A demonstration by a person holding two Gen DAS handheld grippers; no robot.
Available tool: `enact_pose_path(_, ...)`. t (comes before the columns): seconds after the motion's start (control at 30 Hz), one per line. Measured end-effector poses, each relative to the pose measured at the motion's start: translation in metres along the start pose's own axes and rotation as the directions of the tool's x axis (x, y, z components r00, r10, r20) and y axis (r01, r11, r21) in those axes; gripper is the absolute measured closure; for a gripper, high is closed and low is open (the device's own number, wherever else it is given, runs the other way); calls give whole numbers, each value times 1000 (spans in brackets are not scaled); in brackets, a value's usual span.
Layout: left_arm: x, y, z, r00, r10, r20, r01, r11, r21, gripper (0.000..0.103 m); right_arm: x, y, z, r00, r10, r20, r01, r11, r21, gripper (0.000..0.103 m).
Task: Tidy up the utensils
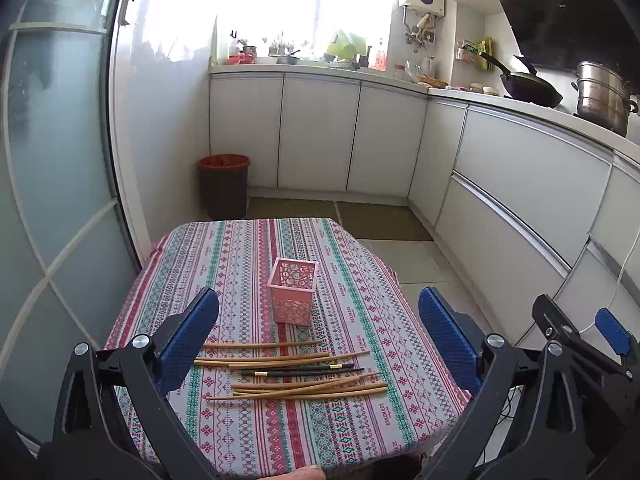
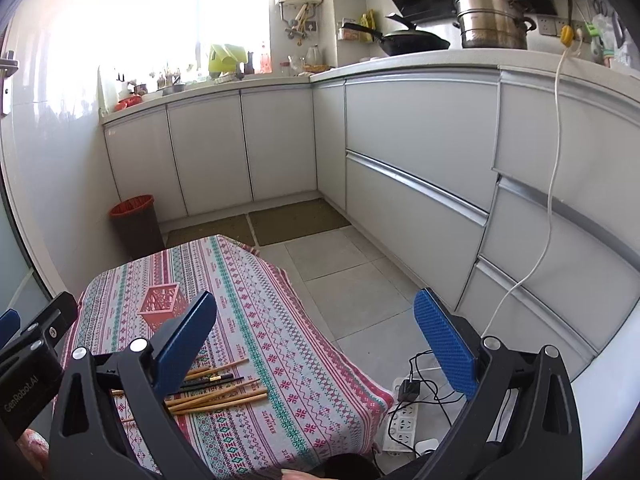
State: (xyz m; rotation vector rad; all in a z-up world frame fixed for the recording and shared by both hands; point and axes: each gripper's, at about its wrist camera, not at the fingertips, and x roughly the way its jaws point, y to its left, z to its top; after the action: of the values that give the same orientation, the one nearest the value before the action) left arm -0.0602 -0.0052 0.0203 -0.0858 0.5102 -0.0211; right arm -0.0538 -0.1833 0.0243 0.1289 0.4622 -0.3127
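A pink openwork holder stands upright and empty on the patterned tablecloth. Nearer to me lie several bamboo chopsticks and two dark ones with gold bands, all flat and roughly crosswise. My left gripper is open above them, nothing between its blue pads. In the right wrist view the holder and the chopsticks sit at lower left. My right gripper is open, held over the table's right edge and the floor; it also shows as the right gripper at the left view's right edge.
A dark bin with a red liner stands on the floor past the table's far edge. White cabinets run along the back and right. A power strip with cables lies on the floor by the table's right corner. A glass door is at left.
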Motion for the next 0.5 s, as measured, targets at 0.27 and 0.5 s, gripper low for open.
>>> enact_pose_path(0.27,0,1,3,1000,6,2,-6,1000,-2,7,-1,1,0,1000,0,-1,0,1000,-5,7)
enact_pose_path(0.5,-2,1,3,1000,6,3,-6,1000,2,7,-1,1,-1,1000,5,-7,-5,1000,0,7)
